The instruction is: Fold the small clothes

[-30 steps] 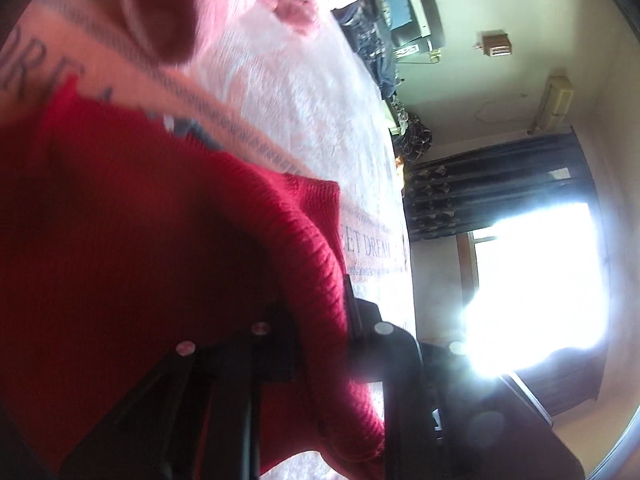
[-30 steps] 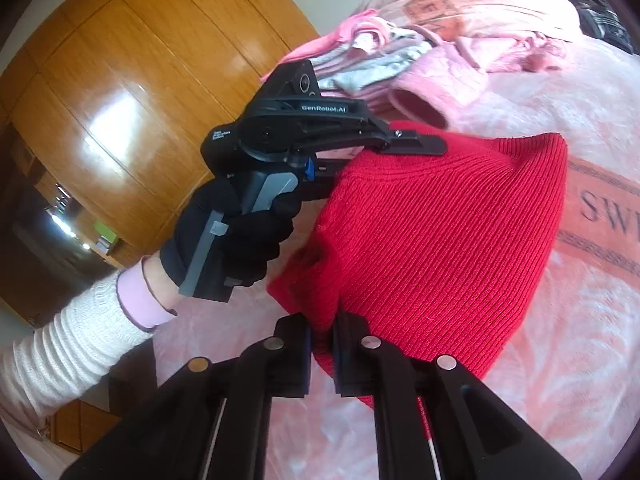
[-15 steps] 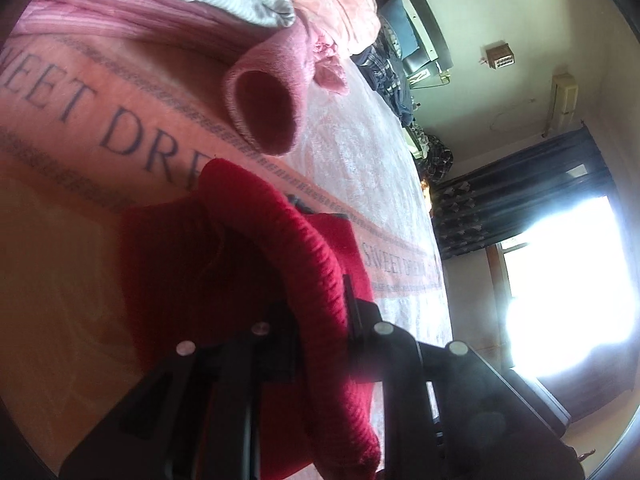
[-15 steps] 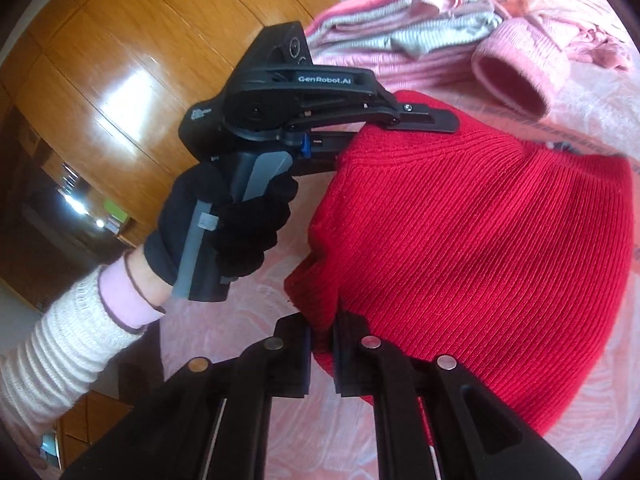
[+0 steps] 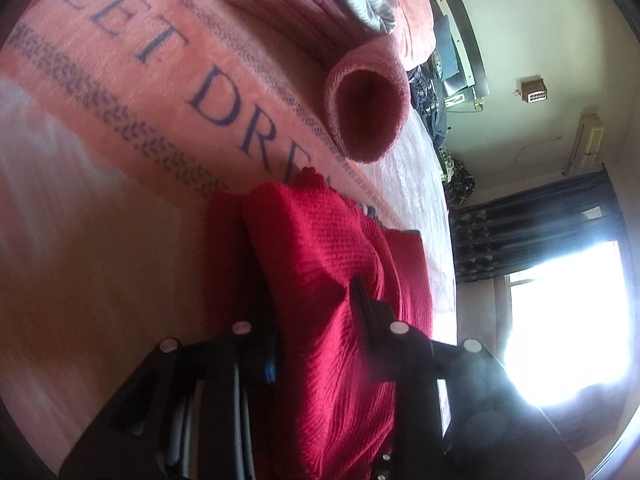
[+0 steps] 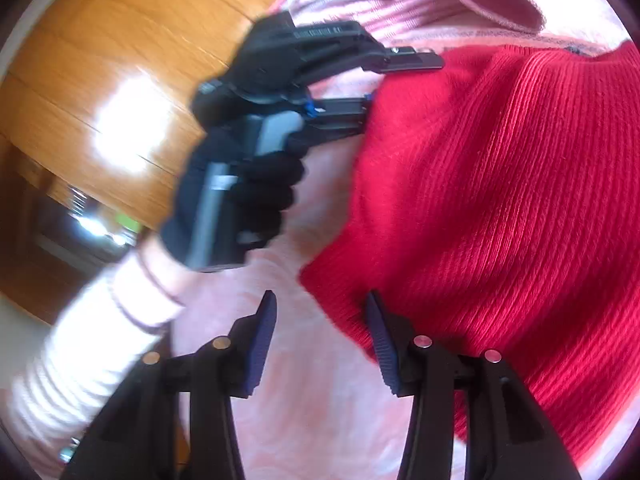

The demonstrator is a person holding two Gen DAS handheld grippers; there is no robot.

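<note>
Release looks like the step in hand: the red knit (image 6: 500, 208) lies folded over on the pink blanket (image 5: 120, 128), just below a pink cuff (image 5: 366, 114). The right gripper (image 6: 320, 336) stands wide apart and holds nothing; its right finger touches the knit's near corner, the left one hangs over bare blanket. The left gripper (image 5: 312, 320) is parted too, with a thick fold of knit lying loose between its fingers, not pinched. Next, I judge, both should draw back clear without dragging the fold, then smooth it or take the next piece.
</note>
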